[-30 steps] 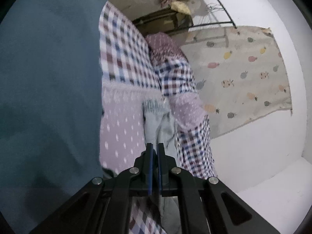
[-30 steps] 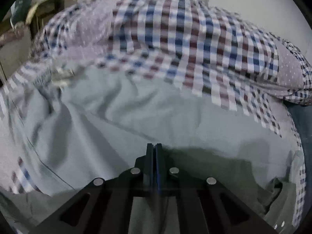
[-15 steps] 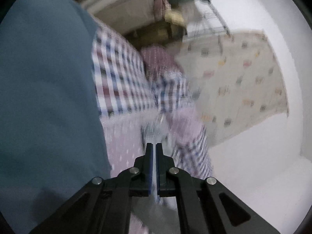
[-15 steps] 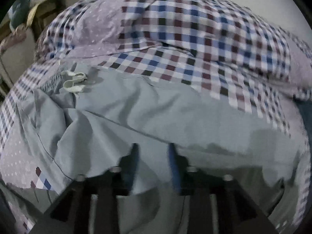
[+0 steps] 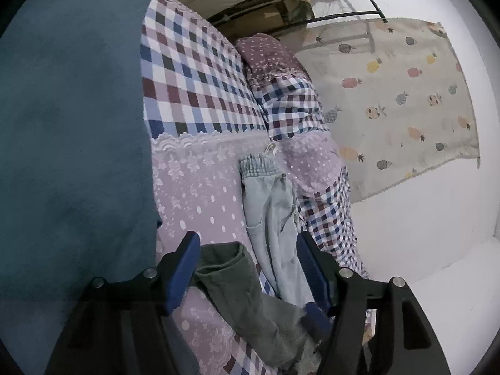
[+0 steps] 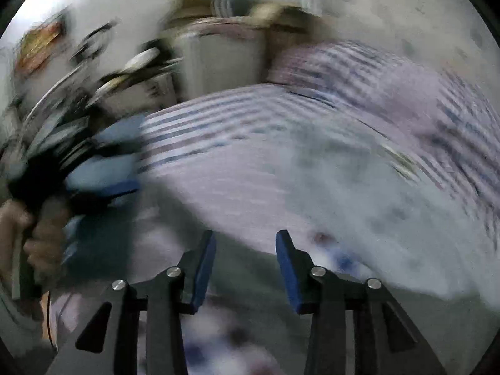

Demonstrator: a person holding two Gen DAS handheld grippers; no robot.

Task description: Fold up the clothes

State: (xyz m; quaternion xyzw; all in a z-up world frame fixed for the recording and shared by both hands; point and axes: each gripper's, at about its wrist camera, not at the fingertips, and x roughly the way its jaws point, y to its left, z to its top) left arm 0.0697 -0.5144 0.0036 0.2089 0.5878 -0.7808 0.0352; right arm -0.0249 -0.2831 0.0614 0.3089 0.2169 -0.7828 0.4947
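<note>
Left wrist view: I see pale grey-blue trousers (image 5: 272,218) lying lengthwise on a lilac dotted and checked bedspread (image 5: 200,187), elastic waistband at the far end. A dark grey-green garment (image 5: 247,300) lies beside them, nearer me. My left gripper (image 5: 248,250) hangs above both with its blue-padded fingers wide apart, holding nothing. A teal sleeve (image 5: 72,143) fills the left. The right wrist view is blurred; my right gripper (image 6: 245,250) is also spread, empty.

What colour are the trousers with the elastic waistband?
Light blue-grey; the trousers show best in the left wrist view.
</note>
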